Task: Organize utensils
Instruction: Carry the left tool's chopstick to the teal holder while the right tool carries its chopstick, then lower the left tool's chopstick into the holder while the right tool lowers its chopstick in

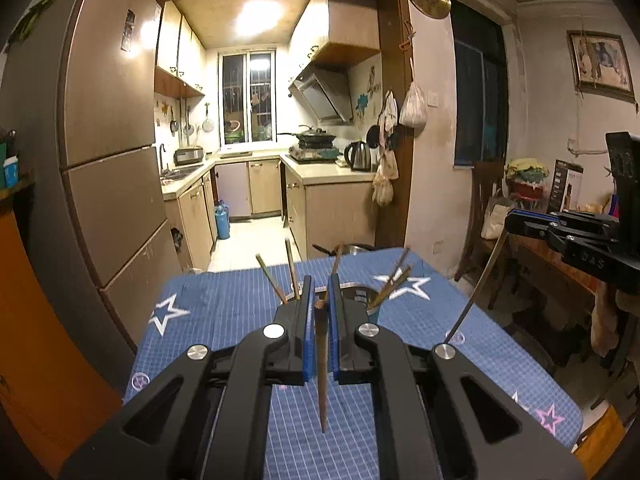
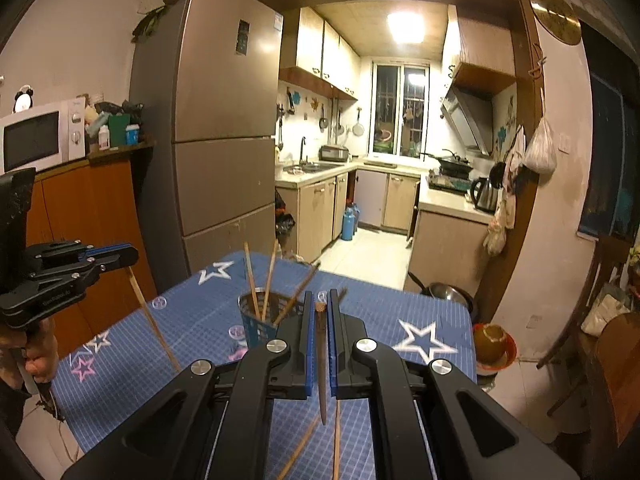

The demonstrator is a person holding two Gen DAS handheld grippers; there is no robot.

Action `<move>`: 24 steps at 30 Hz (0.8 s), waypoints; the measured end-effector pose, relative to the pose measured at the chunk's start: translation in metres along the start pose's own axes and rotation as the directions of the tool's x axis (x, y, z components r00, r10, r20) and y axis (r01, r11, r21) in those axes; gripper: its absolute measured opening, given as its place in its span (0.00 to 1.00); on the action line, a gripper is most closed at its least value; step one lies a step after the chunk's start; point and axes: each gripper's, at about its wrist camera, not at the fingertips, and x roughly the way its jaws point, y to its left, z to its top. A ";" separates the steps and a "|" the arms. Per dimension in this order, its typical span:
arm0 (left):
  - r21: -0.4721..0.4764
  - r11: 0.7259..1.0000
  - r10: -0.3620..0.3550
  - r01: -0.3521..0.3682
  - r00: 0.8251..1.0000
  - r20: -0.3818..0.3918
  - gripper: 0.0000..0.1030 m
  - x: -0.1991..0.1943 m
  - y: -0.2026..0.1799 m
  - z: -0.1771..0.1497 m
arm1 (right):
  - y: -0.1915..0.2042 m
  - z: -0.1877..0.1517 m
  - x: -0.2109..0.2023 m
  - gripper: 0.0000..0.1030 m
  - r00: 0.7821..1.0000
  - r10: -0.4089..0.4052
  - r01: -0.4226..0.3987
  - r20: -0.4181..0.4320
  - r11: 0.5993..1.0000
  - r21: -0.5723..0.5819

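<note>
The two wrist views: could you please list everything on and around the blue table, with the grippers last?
Table: one, blue star-patterned cloth, in front of the kitchen doorway.
Utensil cup: one, metal mesh, mid-table.
Chopsticks in cup: several, brown, leaning outward.
Loose chopsticks: two, brown, on the cloth below the right gripper.
Fridge: one, bronze, left of doorway.
Microwave: one, white, on the orange cabinet.
Kettle: one, steel, kitchen counter.
Left gripper: black and blue, shut on one chopstick.
Right gripper: black and blue, shut on another chopstick.
</note>
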 end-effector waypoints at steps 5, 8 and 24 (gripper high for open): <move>0.003 1.000 0.014 -0.014 0.999 0.028 0.05 0.003 0.002 0.031 | -0.009 0.033 -0.002 0.06 0.999 0.014 -0.015 0.034 1.000 0.018; 0.001 1.000 0.021 -0.021 0.999 0.044 0.05 0.005 0.002 0.050 | -0.013 0.054 -0.002 0.06 0.998 0.027 -0.029 0.051 0.999 0.033; -0.020 0.999 0.040 -0.038 0.992 0.116 0.05 0.035 0.004 0.130 | -0.016 0.136 0.027 0.06 0.992 0.072 -0.079 0.103 0.995 0.066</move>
